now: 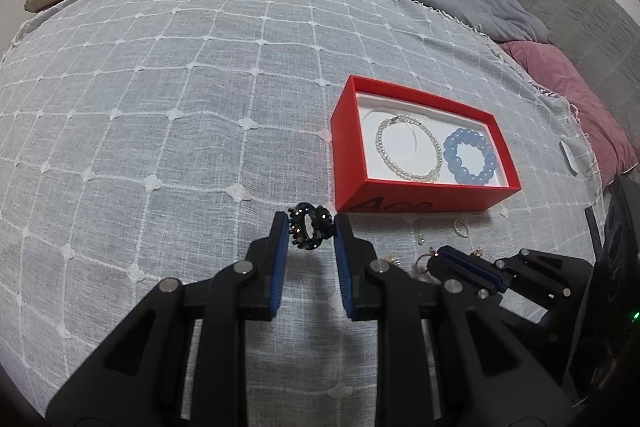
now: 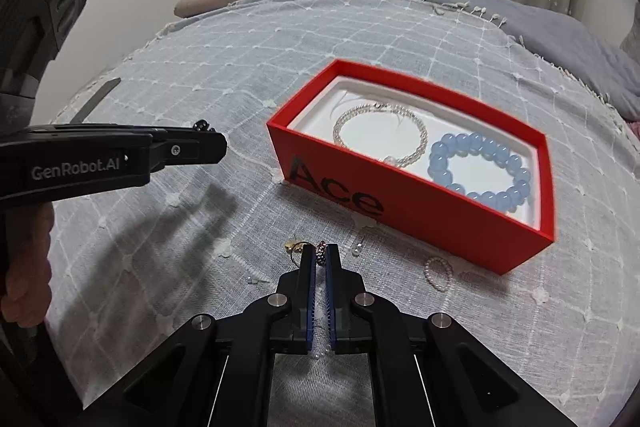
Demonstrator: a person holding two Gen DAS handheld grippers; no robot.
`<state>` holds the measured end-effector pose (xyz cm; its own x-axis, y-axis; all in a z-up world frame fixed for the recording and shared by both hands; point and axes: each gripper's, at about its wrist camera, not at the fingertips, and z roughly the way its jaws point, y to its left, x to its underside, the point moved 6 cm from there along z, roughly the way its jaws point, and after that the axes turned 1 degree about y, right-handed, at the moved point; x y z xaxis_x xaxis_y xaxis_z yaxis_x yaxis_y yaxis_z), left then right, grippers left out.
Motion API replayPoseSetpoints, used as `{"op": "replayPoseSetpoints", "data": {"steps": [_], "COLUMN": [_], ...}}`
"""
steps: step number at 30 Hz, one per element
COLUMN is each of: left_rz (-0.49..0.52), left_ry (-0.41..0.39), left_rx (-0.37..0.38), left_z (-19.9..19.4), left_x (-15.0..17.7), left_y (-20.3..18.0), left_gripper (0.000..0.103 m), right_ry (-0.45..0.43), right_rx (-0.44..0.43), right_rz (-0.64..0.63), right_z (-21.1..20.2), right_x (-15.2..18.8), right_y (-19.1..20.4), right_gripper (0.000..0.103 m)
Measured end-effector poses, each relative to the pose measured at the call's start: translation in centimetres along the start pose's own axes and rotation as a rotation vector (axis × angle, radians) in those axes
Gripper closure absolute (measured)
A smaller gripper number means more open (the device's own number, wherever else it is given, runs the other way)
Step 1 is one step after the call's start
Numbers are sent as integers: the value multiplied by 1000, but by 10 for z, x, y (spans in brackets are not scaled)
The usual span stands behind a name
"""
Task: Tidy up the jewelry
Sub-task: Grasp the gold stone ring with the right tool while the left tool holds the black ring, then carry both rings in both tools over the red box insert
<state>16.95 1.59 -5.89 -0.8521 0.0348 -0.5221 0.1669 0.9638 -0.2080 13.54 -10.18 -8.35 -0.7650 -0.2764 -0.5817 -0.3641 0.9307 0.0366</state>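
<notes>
Our left gripper has its fingers clenched on a dark, glittery beaded bracelet, lifted over the bed near the red cardboard box. Right gripper fingers pinch a small dark-red beaded ring low on the grey woven bedspread. Risk, we think: round beads are slick vs. flat pads, so the elastic loop may roll out before the box; loose weave could snag the ring.

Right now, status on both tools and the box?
Left tool shut on dark bracelet. Right tool shut on small beaded ring. Red box open, holds pearl bracelet and blue bracelet. Nothing blocking it.
</notes>
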Motion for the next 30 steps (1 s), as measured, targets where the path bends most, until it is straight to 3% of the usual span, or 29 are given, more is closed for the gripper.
{"op": "replayPoseSetpoints", "data": {"steps": [16,20,30], "left_rz": [43,67,111], "left_ry": [-116,-106,-49], "left_rx": [86,111,89], "left_z": [-25,-15,34], "left_x": [-28,-37,-51], "left_y": [-34,-51,-66], "left_gripper": [79,79,78], "right_ry": [-143,-150,-95], "right_rx": [43,57,80], "right_rz": [111,132,164], "right_z": [-65,-67,-38], "right_x": [-33,-39,-50], "right_y": [-53,-67,-97], "right_gripper": [99,99,99]}}
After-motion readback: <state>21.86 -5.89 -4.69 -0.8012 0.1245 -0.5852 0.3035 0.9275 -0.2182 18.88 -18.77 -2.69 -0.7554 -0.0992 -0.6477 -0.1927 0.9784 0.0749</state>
